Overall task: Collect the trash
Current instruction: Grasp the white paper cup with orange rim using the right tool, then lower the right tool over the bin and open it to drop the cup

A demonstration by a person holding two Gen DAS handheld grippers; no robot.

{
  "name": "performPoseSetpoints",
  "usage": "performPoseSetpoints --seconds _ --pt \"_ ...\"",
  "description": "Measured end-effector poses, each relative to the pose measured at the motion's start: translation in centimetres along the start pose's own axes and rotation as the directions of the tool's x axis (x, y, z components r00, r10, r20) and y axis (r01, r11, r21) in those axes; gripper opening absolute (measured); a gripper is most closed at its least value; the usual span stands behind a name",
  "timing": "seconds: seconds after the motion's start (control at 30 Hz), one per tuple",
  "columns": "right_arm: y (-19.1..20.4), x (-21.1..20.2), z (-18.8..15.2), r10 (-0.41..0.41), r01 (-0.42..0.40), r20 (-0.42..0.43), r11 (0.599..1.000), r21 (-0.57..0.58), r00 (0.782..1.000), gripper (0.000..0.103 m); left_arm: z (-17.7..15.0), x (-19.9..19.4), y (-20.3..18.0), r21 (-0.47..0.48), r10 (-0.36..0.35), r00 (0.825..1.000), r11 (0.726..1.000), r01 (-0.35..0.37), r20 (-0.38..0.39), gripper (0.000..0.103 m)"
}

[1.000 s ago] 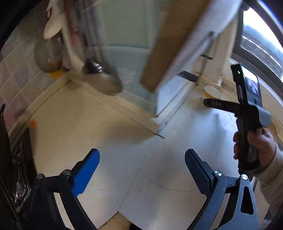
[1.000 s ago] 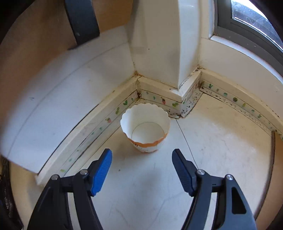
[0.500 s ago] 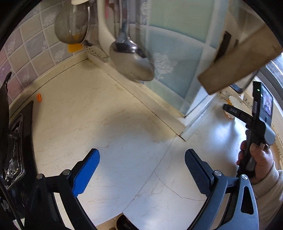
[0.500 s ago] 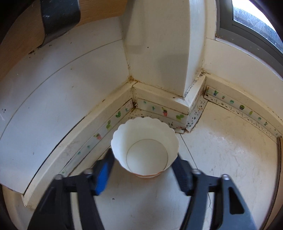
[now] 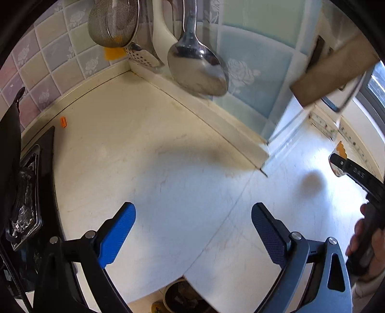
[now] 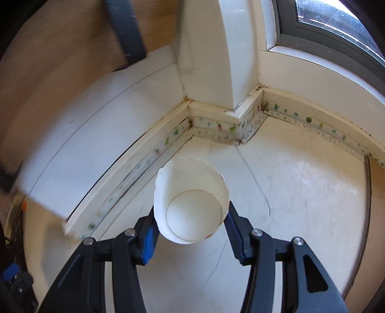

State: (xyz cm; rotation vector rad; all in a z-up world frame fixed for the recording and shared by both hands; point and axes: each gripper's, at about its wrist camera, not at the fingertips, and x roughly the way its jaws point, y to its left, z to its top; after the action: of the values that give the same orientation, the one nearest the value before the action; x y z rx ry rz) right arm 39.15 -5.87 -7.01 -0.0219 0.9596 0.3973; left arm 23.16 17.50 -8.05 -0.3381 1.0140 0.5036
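Paper cup (image 6: 191, 202): white, scalloped rim, mouth open toward the right wrist camera, interior bare. It is clamped between the two fingers of the right gripper (image 6: 191, 231), one finger pressed on each side of its wall. It is held above the tabletop (image 6: 300, 192), near the corner where a white post (image 6: 216, 60) meets the cactus-patterned edging strip (image 6: 300, 120).

Left gripper (image 5: 193, 232): jaws spread wide, nothing between them, held over the bare tabletop (image 5: 144, 156).

Right gripper, as seen from the left wrist camera (image 5: 346, 168): at the far right edge, with an orange-trimmed part of the cup (image 5: 339, 149) showing beside it.

Ladle (image 5: 197, 65), mesh strainer (image 5: 113, 21): hung against the tiled wall (image 5: 48, 60).

Stove (image 5: 24, 192): at the left edge, foil-lined.

Orange scrap (image 5: 63, 122): lying on the tabletop beside the stove.
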Motion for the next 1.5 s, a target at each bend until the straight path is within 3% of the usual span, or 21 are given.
performPoseSetpoints --seconds 0.2,0.37,0.57,0.7,0.87,1.03,1.2,1.4,1.5 --pt "1.7 -5.2 -4.1 0.019 -0.019 0.003 1.000 -0.002 1.000 0.051 -2.6 -2.2 0.8 0.063 -0.058 0.998 0.996 0.059 -0.004 0.096" --pt "3.9 -10.0 -8.8 -0.019 0.019 0.012 1.000 0.007 1.000 0.051 -5.4 -4.3 2.1 0.139 -0.135 0.991 0.981 0.135 -0.009 0.096" --pt "7.2 -15.8 -15.5 -0.104 0.102 0.034 0.994 0.049 0.994 0.051 -9.6 -6.2 3.5 0.276 -0.243 0.969 0.929 0.247 -0.050 0.096" --pt "10.1 -18.8 -20.7 -0.183 0.180 0.062 0.982 0.054 0.981 0.051 -12.9 -7.2 4.8 0.353 -0.326 0.940 0.872 0.339 -0.096 0.096" --pt "12.7 -21.1 -26.6 -0.227 0.225 0.030 0.973 0.050 0.974 0.051 -17.4 -7.5 5.8 0.443 -0.345 0.927 0.816 0.372 -0.144 0.096" --pt "13.7 -20.4 -31.7 -0.209 0.210 -0.073 0.978 0.010 0.975 0.051 -22.5 -6.2 6.6 0.495 -0.329 0.919 0.774 0.395 -0.219 0.096" --pt "12.6 -17.2 -36.8 -0.192 0.201 -0.185 0.979 0.027 0.964 0.052 -26.8 -3.1 7.7 0.485 -0.272 0.914 0.782 0.392 -0.300 0.096" --pt "10.0 -9.6 -44.2 -0.175 0.201 -0.331 0.979 0.045 0.927 0.052 -32.8 2.9 9.0 0.472 -0.205 0.902 0.796 0.380 -0.381 0.096" --pt "8.3 -4.8 -48.8 -0.168 0.209 -0.413 0.976 0.056 0.895 0.052 -36.2 6.9 8.9 0.512 -0.130 0.918 0.797 0.321 -0.374 0.096"
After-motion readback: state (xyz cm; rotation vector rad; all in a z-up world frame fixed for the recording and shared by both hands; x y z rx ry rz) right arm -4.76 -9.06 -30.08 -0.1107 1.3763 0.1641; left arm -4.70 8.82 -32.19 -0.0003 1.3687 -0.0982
